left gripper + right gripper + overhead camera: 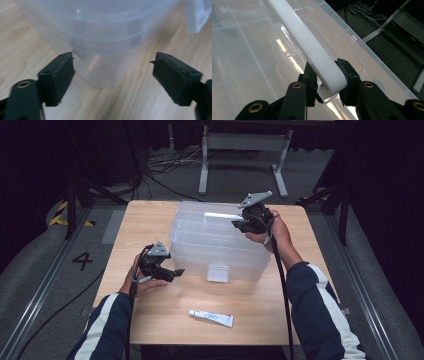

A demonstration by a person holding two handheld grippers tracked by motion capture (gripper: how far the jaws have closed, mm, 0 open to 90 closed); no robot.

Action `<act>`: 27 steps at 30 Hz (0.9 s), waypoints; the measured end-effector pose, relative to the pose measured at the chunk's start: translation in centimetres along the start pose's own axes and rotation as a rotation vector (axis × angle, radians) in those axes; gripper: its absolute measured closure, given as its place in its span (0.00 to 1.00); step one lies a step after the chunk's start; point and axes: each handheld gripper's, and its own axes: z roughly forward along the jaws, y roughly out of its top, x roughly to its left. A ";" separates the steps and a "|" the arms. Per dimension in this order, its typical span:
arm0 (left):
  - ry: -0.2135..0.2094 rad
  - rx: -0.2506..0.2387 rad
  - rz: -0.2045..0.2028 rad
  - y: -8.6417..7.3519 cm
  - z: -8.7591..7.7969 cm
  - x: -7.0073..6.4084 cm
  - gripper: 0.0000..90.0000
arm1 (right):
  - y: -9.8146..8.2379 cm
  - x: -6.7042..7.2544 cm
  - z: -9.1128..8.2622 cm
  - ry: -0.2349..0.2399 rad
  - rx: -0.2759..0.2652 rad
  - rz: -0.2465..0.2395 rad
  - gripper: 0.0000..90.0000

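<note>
Box (pixel 220 245) is sitting mid-table (pixel 150 220), clear plastic, lid on. White handle (pixel 220 215) is running across the lid's far side, toward 12 o'clock of the box.

Right gripper (pixel 245 224) is sitting at the box's 2 o'clock, over the lid's far right corner, pointing toward 9. In the right gripper view the jaws are clamping the rounded end of the handle (pixel 322 67), one pad on each side, pads (pixel 310 77) touching the plastic. Lid (pixel 249 62) is lying under and beyond it, ribbed, translucent.

Left gripper (pixel 170 272) is sitting at the box's 8 o'clock, low over the table, pointing toward 3 at the near left corner. Jaws are standing apart, nothing between them. In the left gripper view the rounded corner of the box (pixel 105 45) is sitting just ahead of the gap, not touching either pad (pixel 62 75). A clear latch flap (pixel 197 15) is hanging at 1 o'clock in that view.

Front latch (pixel 218 273) is hanging down at the box's 6 o'clock.

Tube (pixel 211 318), white, is lying flat at 6 o'clock of the box, near the table's near edge, well apart from both grippers.
</note>
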 end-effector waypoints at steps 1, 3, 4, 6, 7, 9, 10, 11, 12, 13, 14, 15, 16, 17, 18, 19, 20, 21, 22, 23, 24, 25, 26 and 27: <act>0.005 -0.006 -0.003 0.1 0.1 0.2 0.16 | 0.0 0.0 0.0 -0.003 0.003 -0.003 0.79; -0.001 -0.026 -0.024 0.2 0.3 0.6 0.18 | 0.1 0.2 0.0 -0.017 0.011 -0.007 0.79; 0.004 -0.039 -0.025 0.3 0.2 0.7 0.18 | 0.1 0.3 0.0 -0.023 0.016 -0.011 0.79; -0.004 -0.036 -0.027 0.3 0.2 0.6 0.17 | 0.1 0.3 0.0 -0.024 0.017 -0.018 0.80; -0.004 -0.036 -0.027 0.3 0.2 0.6 0.17 | 0.1 0.3 0.0 -0.024 0.017 -0.018 0.80; -0.045 -0.026 -0.031 0.1 -0.2 0.8 0.17 | 0.1 0.4 0.0 -0.029 0.016 -0.024 0.80; -0.069 -0.035 -0.038 0.0 -0.5 0.9 0.17 | 0.1 0.4 0.0 -0.027 0.013 -0.026 0.80; -0.075 -0.041 -0.037 0.0 -0.7 0.8 0.18 | 0.0 0.4 -0.1 -0.023 0.013 -0.029 0.80; -0.073 -0.046 -0.036 0.0 -0.8 0.8 0.18 | 0.0 0.4 -0.1 -0.017 0.012 -0.030 0.80; -0.070 -0.056 -0.037 0.0 -1.0 0.6 0.19 | 0.0 0.4 -0.1 -0.015 0.015 -0.032 0.80; -0.066 -0.061 -0.039 0.1 -1.1 0.5 0.18 | 0.0 0.4 -0.2 -0.016 0.015 -0.034 0.80; -0.064 -0.061 -0.039 0.1 -1.1 0.4 0.18 | 0.0 0.5 -0.2 -0.016 0.019 -0.039 0.80; -0.063 -0.062 -0.035 0.1 -1.2 0.2 0.18 | 0.0 0.5 -0.3 -0.014 0.024 -0.042 0.80; -0.068 -0.068 -0.040 0.0 -1.1 0.2 0.18 | 0.0 0.5 -0.4 -0.012 0.027 -0.047 0.80; -0.078 -0.052 -0.055 -0.2 -1.0 0.1 0.18 | 0.0 0.5 -0.4 -0.010 0.027 -0.051 0.80; -0.068 -0.039 -0.043 -0.3 -0.9 0.0 0.18 | -0.1 0.5 -0.4 -0.007 0.026 -0.047 0.81; -0.055 -0.029 -0.041 -0.3 -0.8 -0.2 0.18 | -0.1 0.5 -0.4 -0.006 0.024 -0.048 0.80; -0.045 -0.023 -0.037 -0.3 -0.8 -0.4 0.17 | -0.1 0.6 -0.4 -0.011 0.025 -0.050 0.80; -0.042 -0.020 -0.034 -0.2 -0.8 -0.5 0.17 | -0.1 0.6 -0.4 -0.015 0.026 -0.054 0.80; -0.046 -0.024 -0.036 -0.3 -0.9 -0.5 0.17 | -0.1 0.6 -0.5 -0.015 0.028 -0.055 0.80; -0.051 -0.028 -0.045 -0.3 -0.9 -0.6 0.17 | -0.1 0.6 -0.5 -0.013 0.025 -0.058 0.80; -0.051 -0.028 -0.045 -0.3 -0.9 -0.6 0.17 | -0.1 0.6 -0.5 -0.013 0.025 -0.058 0.80; -0.050 -0.040 -0.049 -0.4 -1.1 -0.6 0.17 | -0.2 0.6 -0.5 -0.012 0.024 -0.058 0.80; -0.052 -0.053 -0.058 -0.4 -1.1 -0.7 0.17 | -0.2 0.6 -0.5 -0.009 0.022 -0.059 0.80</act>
